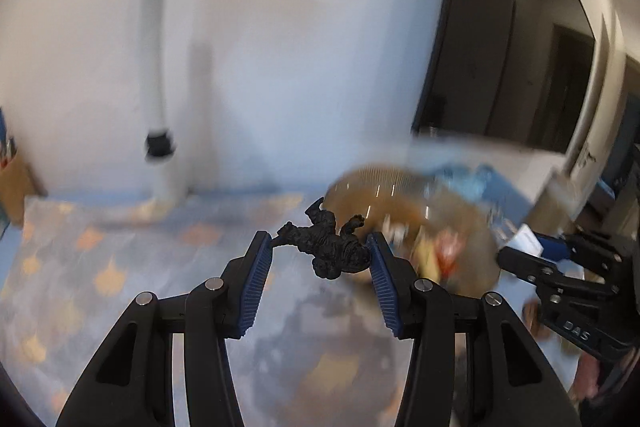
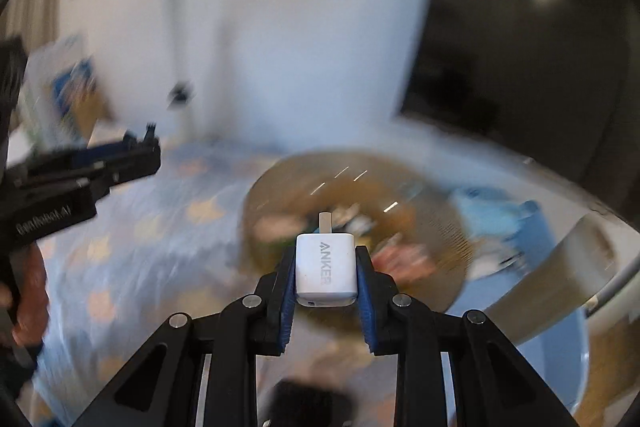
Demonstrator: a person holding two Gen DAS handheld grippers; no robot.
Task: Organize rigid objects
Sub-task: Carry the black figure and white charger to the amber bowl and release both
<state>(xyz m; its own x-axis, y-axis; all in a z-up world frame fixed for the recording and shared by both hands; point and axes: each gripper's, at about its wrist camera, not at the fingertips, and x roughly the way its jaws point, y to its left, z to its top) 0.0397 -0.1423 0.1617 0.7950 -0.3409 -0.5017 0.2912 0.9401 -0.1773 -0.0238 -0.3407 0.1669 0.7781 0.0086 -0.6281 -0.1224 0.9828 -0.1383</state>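
Both pairs of tongs carry loads above the patterned surface, the left tongs clamping a black figurine crosswise, the right tongs pinching a white charger, prong forward, toward the nearer round basket just ahead.

Figurine sits between the left gripper's jaws, charger between the right gripper's, both above the surface; basket lies ahead, right of the left gripper.
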